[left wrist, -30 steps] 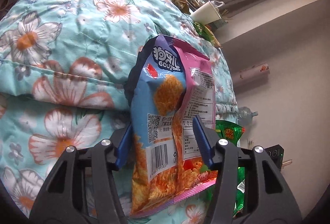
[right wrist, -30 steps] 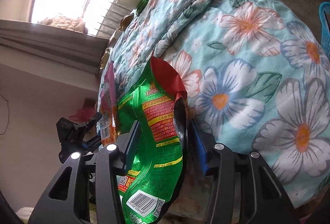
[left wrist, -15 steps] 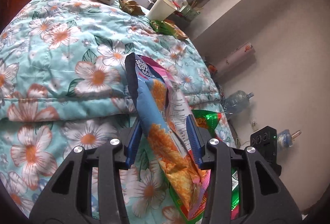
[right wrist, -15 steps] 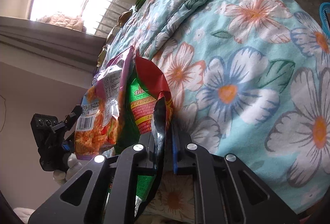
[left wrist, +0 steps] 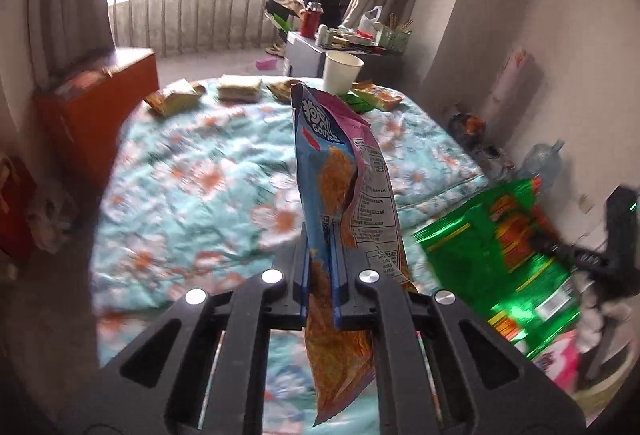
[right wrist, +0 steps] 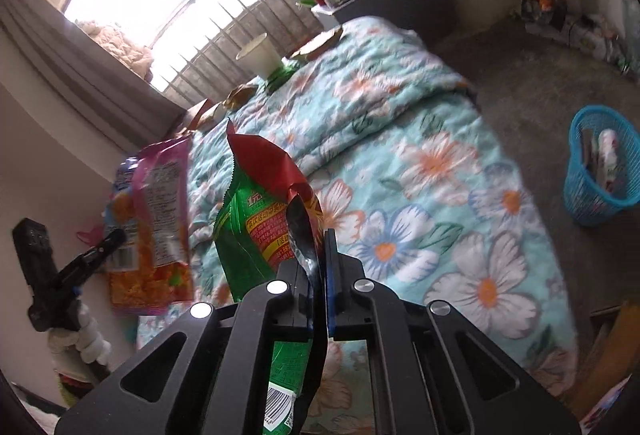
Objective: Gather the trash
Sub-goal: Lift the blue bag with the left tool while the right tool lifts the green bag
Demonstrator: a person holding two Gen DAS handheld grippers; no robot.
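Bedroom, barred window behind; bed under a turquoise floral quilt (left wrist: 192, 195). Left gripper (left wrist: 322, 275): jaws closing, fingers pinching a blue-and-pink crinkly snack bag (left wrist: 340, 171), held above the quilt, long axis upright, opened top upward. Right gripper (right wrist: 319, 267): clamped on a green-and-red foil snack bag (right wrist: 256, 203), also upright. Step in hand: both wrappers picked up. Next likely calls for carrying them to the blue mesh plastic basket (right wrist: 600, 171) on the floor. White paper cup (left wrist: 342, 73) and other wrappers remain at the far end.

Teal floral quilt (right wrist: 420, 139), blue-pink-orange snack bag (left wrist: 340, 171), green-red snack bag (right wrist: 256, 211), blue basket (right wrist: 600, 171)
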